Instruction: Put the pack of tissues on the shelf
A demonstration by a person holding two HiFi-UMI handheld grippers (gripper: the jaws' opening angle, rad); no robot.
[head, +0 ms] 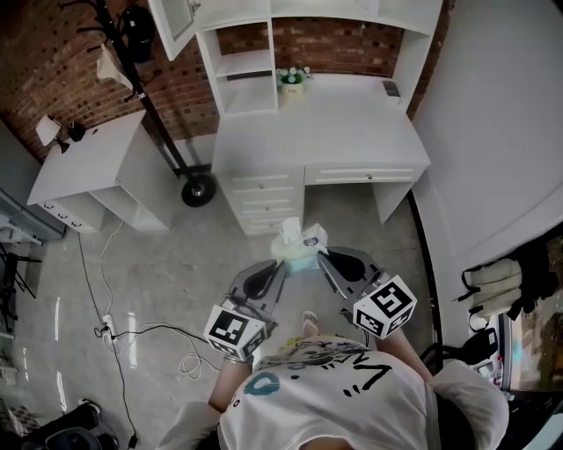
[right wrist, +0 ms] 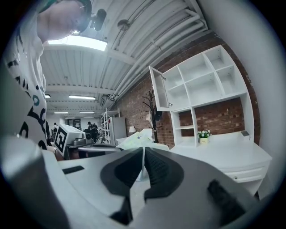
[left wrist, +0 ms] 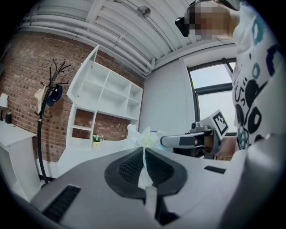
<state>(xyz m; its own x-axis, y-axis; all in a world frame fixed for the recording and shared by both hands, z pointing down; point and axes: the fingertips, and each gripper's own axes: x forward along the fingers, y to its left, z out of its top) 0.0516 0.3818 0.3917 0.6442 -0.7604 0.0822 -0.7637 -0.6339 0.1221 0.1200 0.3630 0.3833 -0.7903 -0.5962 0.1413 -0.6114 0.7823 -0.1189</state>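
Observation:
The pack of tissues (head: pixel 299 243), pale green and white in a thin plastic wrap, hangs in the air in front of the desk drawers, held from both sides. My left gripper (head: pixel 281 262) is shut on the wrap's left edge, and my right gripper (head: pixel 323 257) is shut on its right edge. In the left gripper view the wrap (left wrist: pixel 144 137) is pinched between the ribbed pads (left wrist: pixel 133 164). The right gripper view shows the pack (right wrist: pixel 139 139) just past the closed pads (right wrist: pixel 156 167). The white shelf unit (head: pixel 247 77) stands on the desk's back left.
A white desk (head: pixel 334 132) with drawers (head: pixel 264 198) lies ahead, with a small flower pot (head: pixel 292 79) and a remote-like object (head: pixel 391 89) on it. An open cabinet door (head: pixel 171 25), a coat rack (head: pixel 145 97) and a low white table (head: pixel 88 167) stand to the left. Cables (head: pixel 114 330) lie on the floor.

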